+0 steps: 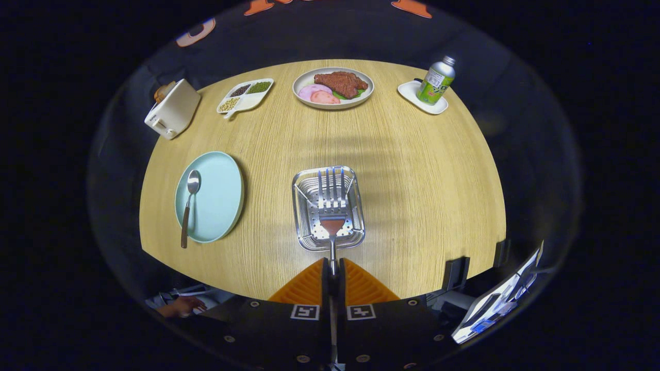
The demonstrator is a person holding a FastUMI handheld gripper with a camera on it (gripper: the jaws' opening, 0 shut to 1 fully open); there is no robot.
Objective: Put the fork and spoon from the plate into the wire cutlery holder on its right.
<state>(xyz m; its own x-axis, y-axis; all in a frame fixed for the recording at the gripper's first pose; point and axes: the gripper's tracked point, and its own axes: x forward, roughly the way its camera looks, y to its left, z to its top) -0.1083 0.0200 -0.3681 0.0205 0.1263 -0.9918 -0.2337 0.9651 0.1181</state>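
Cutlery transfer stands half done, by my judgement. Wooden bench (412, 170) carries all items. Pale blue plate (214, 198) lies left of the wire cutlery holder (328, 208), with the spoon (188, 206) resting on it, handle overhanging the near rim. Claw (333, 281) is pressed together, pinching the fork (331, 206) by its handle, tines forward over the holder's open top, seemingly positioned so the fork can be dropped in.

I have the fork (331, 206) clamped between my gripper (332, 273) fingers, over the wire holder (328, 208); the spoon (188, 203) lies on the plate (216, 198) left of it.
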